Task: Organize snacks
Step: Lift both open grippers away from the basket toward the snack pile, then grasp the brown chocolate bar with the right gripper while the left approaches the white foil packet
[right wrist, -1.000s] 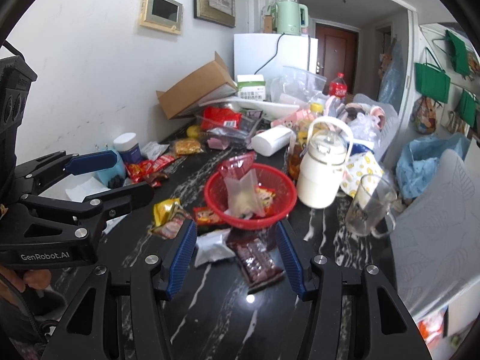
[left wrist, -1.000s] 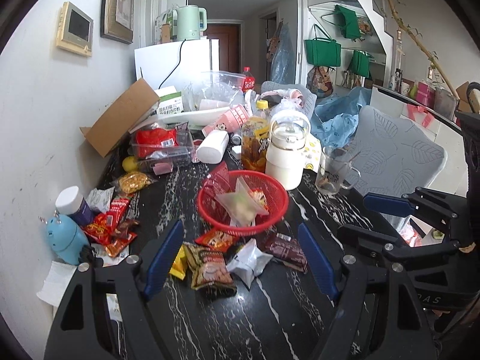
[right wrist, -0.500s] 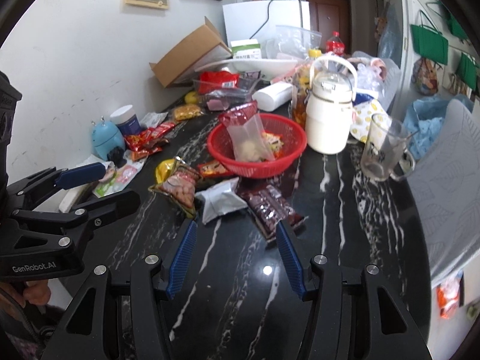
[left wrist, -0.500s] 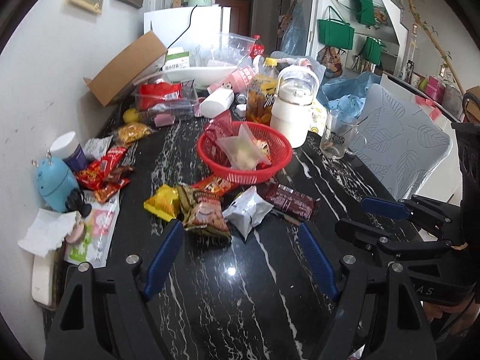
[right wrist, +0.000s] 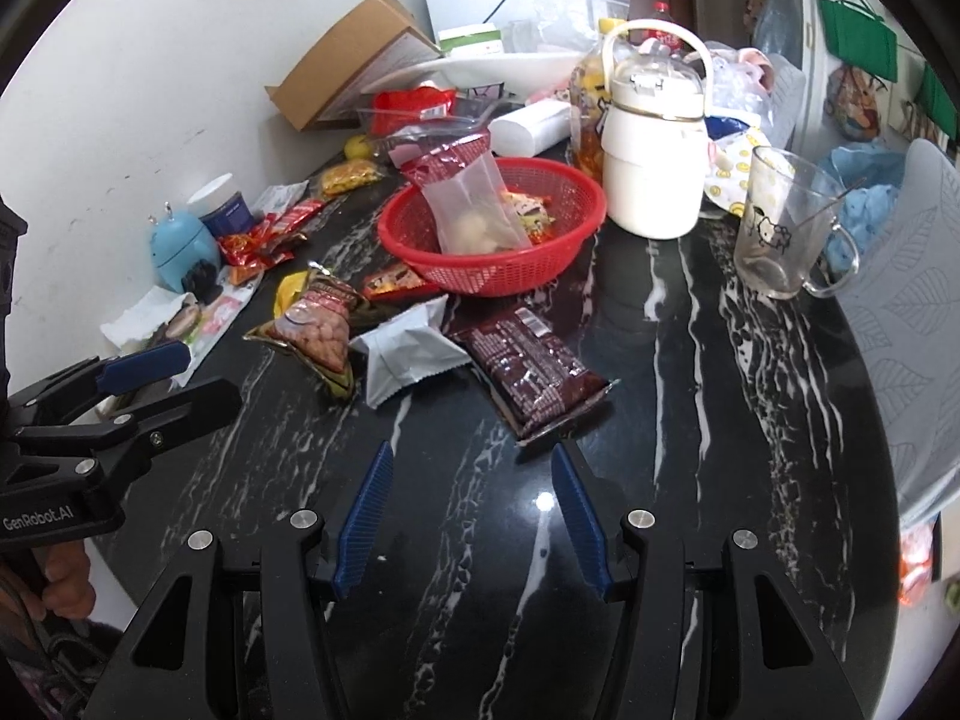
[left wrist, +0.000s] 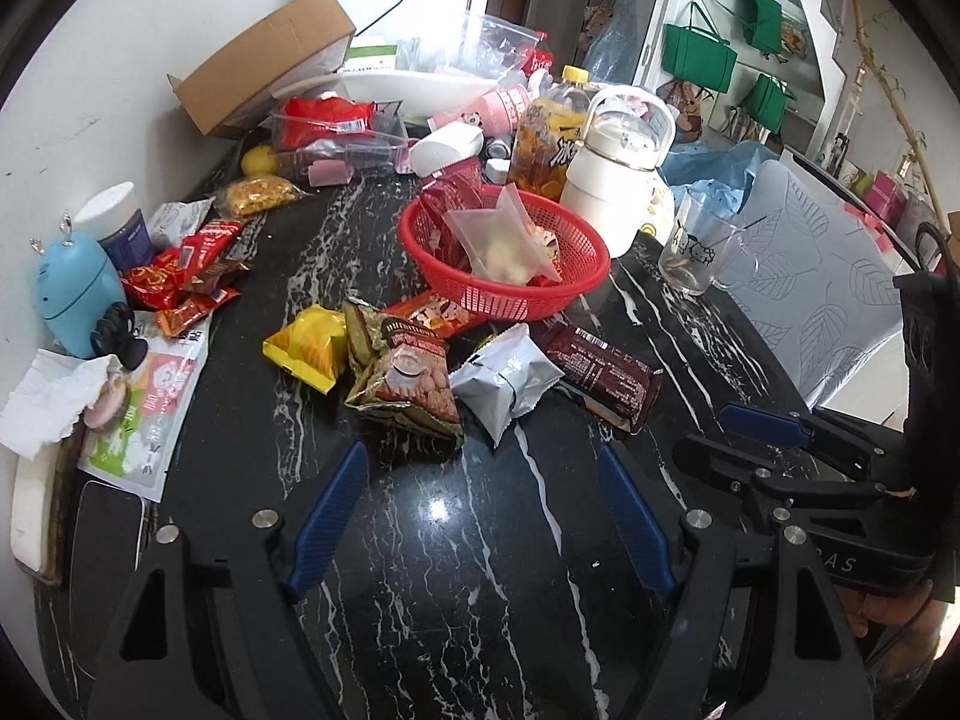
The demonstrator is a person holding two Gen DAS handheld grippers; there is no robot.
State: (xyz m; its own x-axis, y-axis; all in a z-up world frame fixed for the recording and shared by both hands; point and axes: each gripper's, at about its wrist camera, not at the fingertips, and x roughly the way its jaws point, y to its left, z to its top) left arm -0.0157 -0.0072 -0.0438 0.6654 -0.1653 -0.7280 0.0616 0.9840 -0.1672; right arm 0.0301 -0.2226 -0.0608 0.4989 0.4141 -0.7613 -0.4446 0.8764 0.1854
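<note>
A red basket on the black marble table holds a clear pouch and small packets. In front of it lie a peanut bag, a silver packet, a dark brown biscuit pack, a yellow packet and an orange-red packet. My left gripper hovers open just short of the peanut bag and silver packet. My right gripper is open, nearer than the brown pack. Nothing sits between either pair of fingers.
A white jug, glass mug and drink bottle stand behind and right of the basket. Red snack packets, a blue gadget, tissue, a cardboard box and a clear bin line the left wall. A chair stands at the right.
Both grippers have sunk toward the table and tilted further down, so the snack pile now sits higher and larger in both views. Jaw openings look unchanged.
</note>
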